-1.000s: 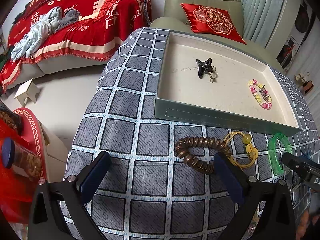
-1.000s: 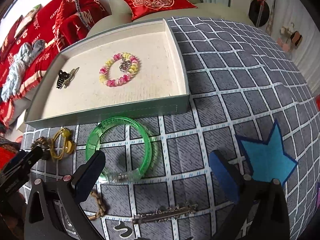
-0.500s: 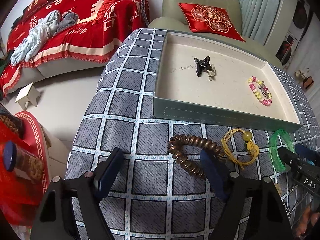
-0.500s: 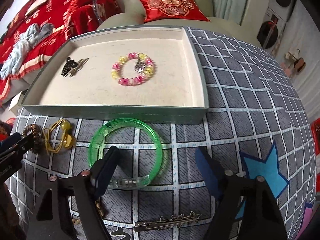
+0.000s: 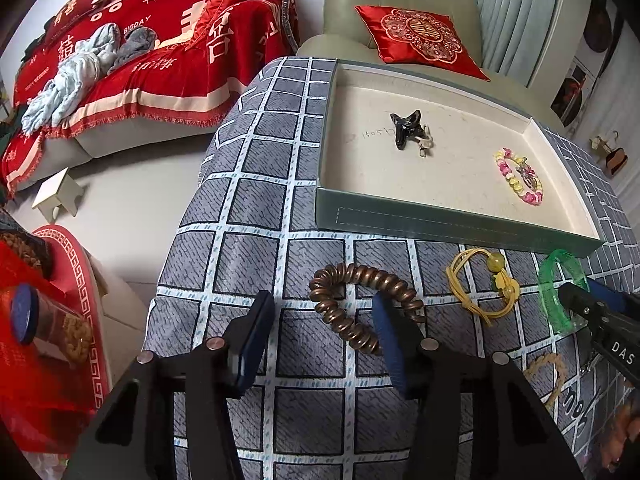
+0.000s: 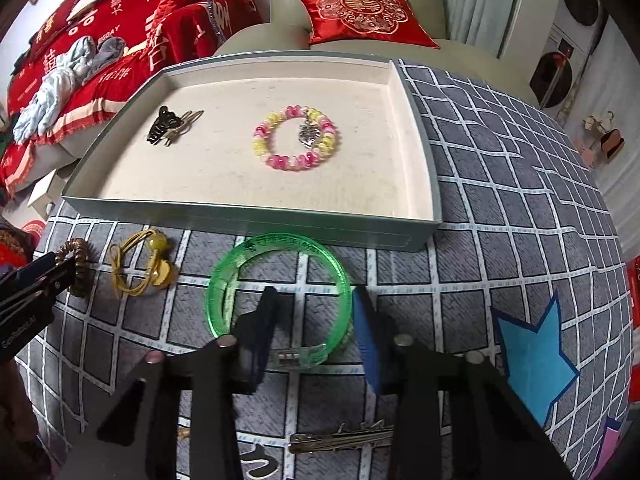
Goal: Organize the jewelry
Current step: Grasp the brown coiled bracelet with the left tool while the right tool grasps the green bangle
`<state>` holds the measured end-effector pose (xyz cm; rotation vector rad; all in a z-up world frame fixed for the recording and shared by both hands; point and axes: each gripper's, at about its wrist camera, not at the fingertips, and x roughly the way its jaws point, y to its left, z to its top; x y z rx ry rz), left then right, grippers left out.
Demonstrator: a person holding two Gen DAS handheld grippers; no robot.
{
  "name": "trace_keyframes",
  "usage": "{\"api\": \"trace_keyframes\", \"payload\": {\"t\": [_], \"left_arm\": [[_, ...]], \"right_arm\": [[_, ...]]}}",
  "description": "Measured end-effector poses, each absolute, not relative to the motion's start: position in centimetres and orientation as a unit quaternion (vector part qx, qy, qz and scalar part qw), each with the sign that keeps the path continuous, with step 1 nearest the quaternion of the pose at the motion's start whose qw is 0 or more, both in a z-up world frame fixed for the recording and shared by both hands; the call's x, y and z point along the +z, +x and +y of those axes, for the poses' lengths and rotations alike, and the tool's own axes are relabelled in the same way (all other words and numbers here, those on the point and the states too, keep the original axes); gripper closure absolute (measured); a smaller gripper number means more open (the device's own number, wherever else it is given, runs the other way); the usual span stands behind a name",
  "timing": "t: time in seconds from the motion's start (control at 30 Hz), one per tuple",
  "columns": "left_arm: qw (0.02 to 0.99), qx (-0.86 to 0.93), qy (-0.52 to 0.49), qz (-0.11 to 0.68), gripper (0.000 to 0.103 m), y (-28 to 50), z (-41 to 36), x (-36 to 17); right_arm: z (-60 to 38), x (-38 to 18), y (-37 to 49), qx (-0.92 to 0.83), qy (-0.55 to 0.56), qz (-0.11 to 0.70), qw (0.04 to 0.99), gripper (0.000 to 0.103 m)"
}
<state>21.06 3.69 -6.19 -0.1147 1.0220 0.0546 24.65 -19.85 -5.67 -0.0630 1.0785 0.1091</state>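
While left claw (image 5: 320, 332) gapes at brown bracelet (image 5: 360, 304), right claw (image 6: 314, 320) narrows, apparently unclamped, on green bangle (image 6: 276, 280).

The left tool (image 5: 320, 332) is held open low over the table (image 5: 248, 208), its right finger (image 5: 390, 344) set inside the loop of a brown coil bracelet (image 5: 360, 300). A yellow cord bracelet (image 5: 486, 286) is seen just right of it, then a green bangle (image 5: 554, 292), where the right tool (image 5: 596, 312) is placed. Farther off, a tray (image 5: 440, 226) is seen holding a black hair clip (image 5: 408, 128) and a pink and yellow bead bracelet (image 5: 518, 176).
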Motion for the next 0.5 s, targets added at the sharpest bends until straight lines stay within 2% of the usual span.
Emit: {"api": "trace_keyframes", "payload": {"t": [0.07, 0.13, 0.17, 0.2, 0.23, 0.5], "left_arm": [[0.870, 0.024, -0.056, 0.489, 0.053, 20.9, 3.7, -6.1], [0.869, 0.019, -0.061, 0.491, 0.057, 20.9, 3.9, -6.0], [0.869, 0.017, -0.062, 0.491, 0.072, 20.8, 3.9, -6.0], [0.868, 0.014, -0.063, 0.492, 0.076, 20.8, 3.9, -6.0], [0.868, 0.012, -0.064, 0.492, 0.076, 20.7, 4.0, -5.9], [0.871, 0.004, -0.069, 0.486, 0.075, 19.9, 4.1, -5.3]], "right_arm": [[-19.8, -5.6, 24.7, 0.052, -0.028, 0.515, 0.855, 0.069], [-19.9, -5.6, 24.7, 0.051, -0.020, 0.517, 0.854, 0.075], [-19.9, -5.6, 24.7, 0.051, -0.017, 0.518, 0.854, 0.078], [-20.1, -5.6, 24.7, 0.050, -0.014, 0.518, 0.854, 0.086], [-20.3, -5.6, 24.7, 0.048, -0.011, 0.517, 0.854, 0.095], [-22.1, -5.6, 24.2, 0.057, 0.048, 0.517, 0.853, 0.095]]}}
